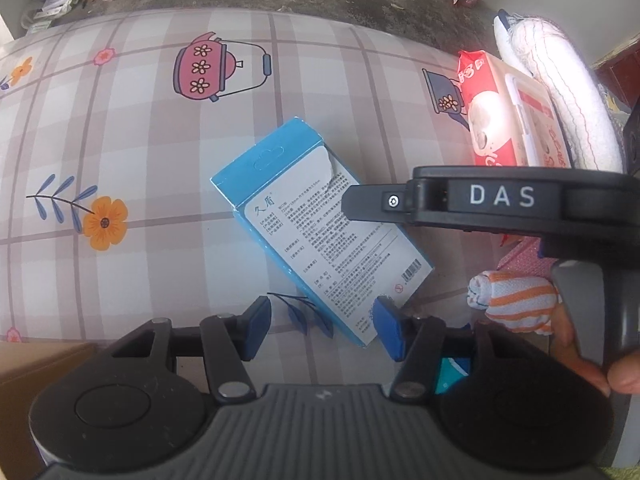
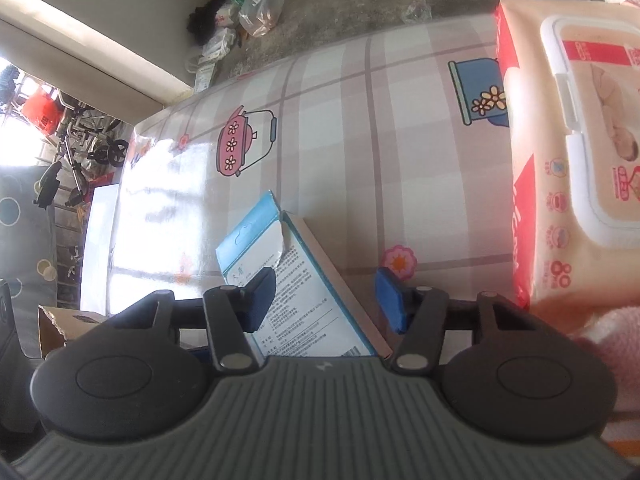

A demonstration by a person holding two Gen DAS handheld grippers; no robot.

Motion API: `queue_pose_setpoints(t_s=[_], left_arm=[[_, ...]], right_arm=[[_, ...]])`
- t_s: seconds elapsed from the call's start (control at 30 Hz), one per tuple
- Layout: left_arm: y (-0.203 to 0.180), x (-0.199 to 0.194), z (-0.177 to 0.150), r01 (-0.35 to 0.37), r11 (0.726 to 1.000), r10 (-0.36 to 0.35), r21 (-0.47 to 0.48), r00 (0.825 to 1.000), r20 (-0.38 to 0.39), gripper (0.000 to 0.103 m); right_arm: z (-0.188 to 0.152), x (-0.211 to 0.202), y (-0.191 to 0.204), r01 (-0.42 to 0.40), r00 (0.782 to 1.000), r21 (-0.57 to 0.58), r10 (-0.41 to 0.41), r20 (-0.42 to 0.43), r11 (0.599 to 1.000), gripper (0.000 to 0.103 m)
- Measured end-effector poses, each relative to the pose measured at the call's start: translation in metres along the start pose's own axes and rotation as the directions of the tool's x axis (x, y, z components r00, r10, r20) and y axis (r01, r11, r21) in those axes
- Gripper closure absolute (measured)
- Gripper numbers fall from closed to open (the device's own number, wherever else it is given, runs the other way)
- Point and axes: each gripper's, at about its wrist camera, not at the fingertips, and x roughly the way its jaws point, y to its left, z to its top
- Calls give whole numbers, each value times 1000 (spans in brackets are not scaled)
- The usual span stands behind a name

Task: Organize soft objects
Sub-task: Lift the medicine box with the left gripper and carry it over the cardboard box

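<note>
Blue box [image 1: 320,236] lies flat on the table [image 1: 132,128], long axis slanting away between your half-open, empty left hand-held gripper [image 1: 322,326]; the right hand-held gripper [image 2: 326,300], likewise half-open, straddles its far end.

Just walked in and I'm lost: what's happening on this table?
A person holds a hand-held gripper in each hand over a blue box on the patterned tablecloth. The left gripper and the right gripper both straddle the box, jaws part open; neither clearly grips it. A wipes pack, a rolled white towel and a striped cloth lie alongside.
</note>
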Motion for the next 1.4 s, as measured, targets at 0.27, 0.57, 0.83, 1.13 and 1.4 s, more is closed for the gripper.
queue_pose_setpoints(t_s=[0.27,0.57,0.83,1.13,1.4], left_arm=[[-2,2,10,-3,999,4,-33,999,40,43],[-14,-35,4,-54,998,51,16,987,152,49],[-25,-107,-29,-32,998,16,59,965,263,49],[18,-220,-104,-10,1000,2,17,922,387,49],[105,-251,-176,-60,996,82,-68,913,401,49]], right_arm=[[-7,7,-1,-75,997,32,76,-29,997,60],[-17,-15,6,-95,995,44,96,-8,994,68],[-36,-89,40,-103,992,12,102,73,995,68],[-100,-176,152,-145,973,-117,163,163,983,68],[-174,-154,251,-240,962,-171,258,92,956,67]])
